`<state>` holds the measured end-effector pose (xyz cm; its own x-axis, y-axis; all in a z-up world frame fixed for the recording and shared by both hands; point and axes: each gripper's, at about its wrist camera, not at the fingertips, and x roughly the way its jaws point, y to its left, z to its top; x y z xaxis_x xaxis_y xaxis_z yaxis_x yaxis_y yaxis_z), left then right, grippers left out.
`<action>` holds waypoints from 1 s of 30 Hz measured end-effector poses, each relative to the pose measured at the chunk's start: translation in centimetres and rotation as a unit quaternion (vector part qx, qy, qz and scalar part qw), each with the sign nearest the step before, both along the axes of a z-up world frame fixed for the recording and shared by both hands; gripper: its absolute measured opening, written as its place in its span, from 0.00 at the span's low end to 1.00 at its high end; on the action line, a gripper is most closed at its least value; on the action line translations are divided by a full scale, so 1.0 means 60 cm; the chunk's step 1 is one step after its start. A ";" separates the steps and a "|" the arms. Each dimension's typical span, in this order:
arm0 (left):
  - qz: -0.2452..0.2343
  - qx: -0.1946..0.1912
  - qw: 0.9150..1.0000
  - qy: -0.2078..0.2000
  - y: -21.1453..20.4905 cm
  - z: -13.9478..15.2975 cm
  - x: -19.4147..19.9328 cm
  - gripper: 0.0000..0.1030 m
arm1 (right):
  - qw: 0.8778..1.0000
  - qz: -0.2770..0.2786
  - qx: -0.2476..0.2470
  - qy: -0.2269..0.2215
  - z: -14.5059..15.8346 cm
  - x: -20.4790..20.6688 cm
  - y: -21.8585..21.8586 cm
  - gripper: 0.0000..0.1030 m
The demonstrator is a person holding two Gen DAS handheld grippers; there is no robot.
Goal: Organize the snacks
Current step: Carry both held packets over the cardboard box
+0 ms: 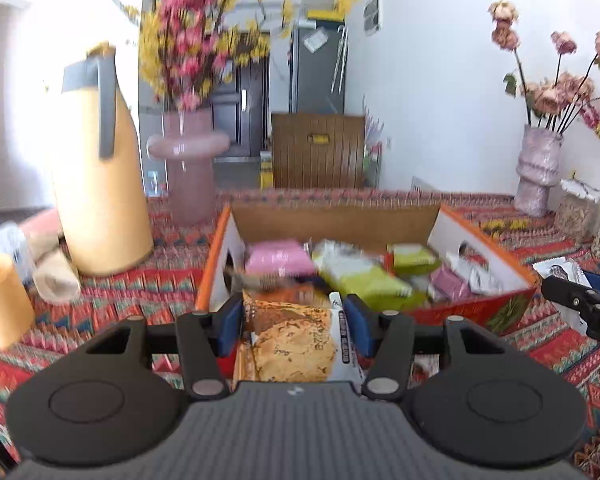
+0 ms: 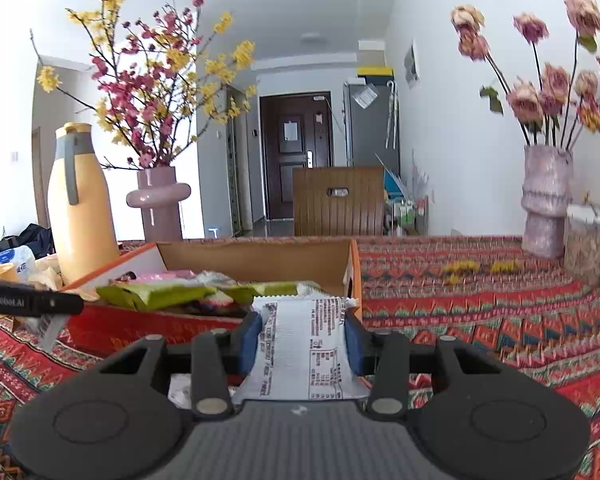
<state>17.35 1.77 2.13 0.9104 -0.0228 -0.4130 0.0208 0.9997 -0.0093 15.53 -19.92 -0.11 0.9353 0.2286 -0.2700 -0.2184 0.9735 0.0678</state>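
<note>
My left gripper [image 1: 294,326] is shut on a snack packet with a brown biscuit picture [image 1: 292,344], held just before the near wall of an open cardboard box [image 1: 340,216]. The box holds several pink, green and white snack packets [image 1: 360,276]. My right gripper [image 2: 302,338] is shut on a white packet with its printed back up [image 2: 304,352], close to the right near corner of the same box [image 2: 260,254]. The right gripper's dark finger also shows at the right edge of the left wrist view, with a white packet [image 1: 560,270] behind it.
A tall yellow jug [image 1: 100,168] and a pink vase of blossom branches [image 1: 188,160] stand left of the box. Another pink vase with dried roses [image 2: 544,204] stands at the right. A yellow cup [image 1: 0,300] sits at the left. A patterned red cloth [image 2: 480,300] covers the table.
</note>
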 end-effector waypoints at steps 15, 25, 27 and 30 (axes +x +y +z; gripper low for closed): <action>0.035 0.018 0.999 -0.029 -0.029 0.081 0.085 0.53 | 0.999 0.012 -0.021 -0.045 0.131 0.073 0.051 0.41; 0.078 0.003 0.997 -0.005 -0.004 0.014 0.168 0.53 | 1.000 -0.023 0.005 0.019 0.052 0.192 0.062 0.41; 0.075 0.003 0.997 0.004 -0.001 0.006 0.176 0.53 | 0.999 -0.019 -0.004 0.046 0.028 0.205 0.064 0.41; 0.071 0.002 0.997 0.007 0.003 0.000 0.180 0.53 | 0.999 -0.013 -0.005 0.049 0.022 0.206 0.069 0.41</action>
